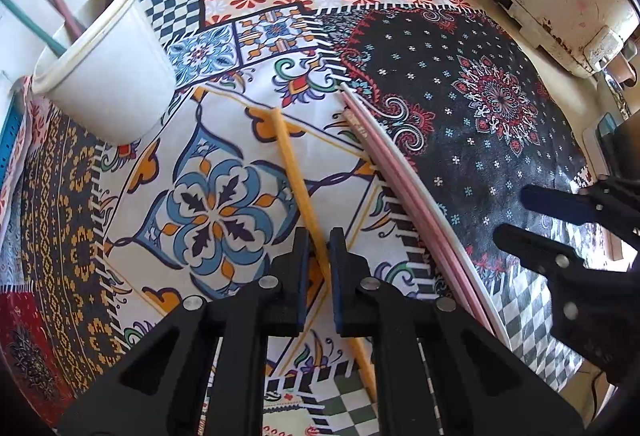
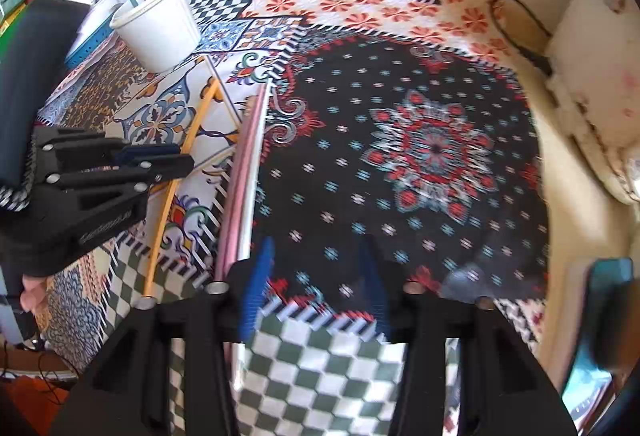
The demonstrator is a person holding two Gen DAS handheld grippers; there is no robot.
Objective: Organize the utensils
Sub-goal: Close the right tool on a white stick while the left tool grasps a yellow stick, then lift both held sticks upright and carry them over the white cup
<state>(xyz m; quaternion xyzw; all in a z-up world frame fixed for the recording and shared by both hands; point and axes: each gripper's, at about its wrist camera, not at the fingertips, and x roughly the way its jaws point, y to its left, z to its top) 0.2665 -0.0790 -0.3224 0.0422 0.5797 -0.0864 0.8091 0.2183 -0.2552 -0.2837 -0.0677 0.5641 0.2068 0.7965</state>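
My left gripper (image 1: 319, 256) is closed on the long yellow plastic chopstick (image 1: 295, 172), which lies flat on the patterned tablecloth (image 1: 480, 140). To its right lie pink and white chopsticks (image 1: 394, 172). The right gripper (image 2: 316, 272) holds nothing, jaws apart over free cloth. The white round cup (image 1: 108, 76) stands ahead-left.

Bright daylight floods my view; the pale wall beyond the table's far edge is blown out to white. My left view is sharp, with a soft sheen on the dark, starred patch of the patterned patchwork tablecloth (image 1: 500, 172). My right view is smeared by motion blur, most on the red medallion and green checks. Both views bulge fisheye-fashion, with black corners. My black two-finger tongs (image 1: 319, 256) are unlit.
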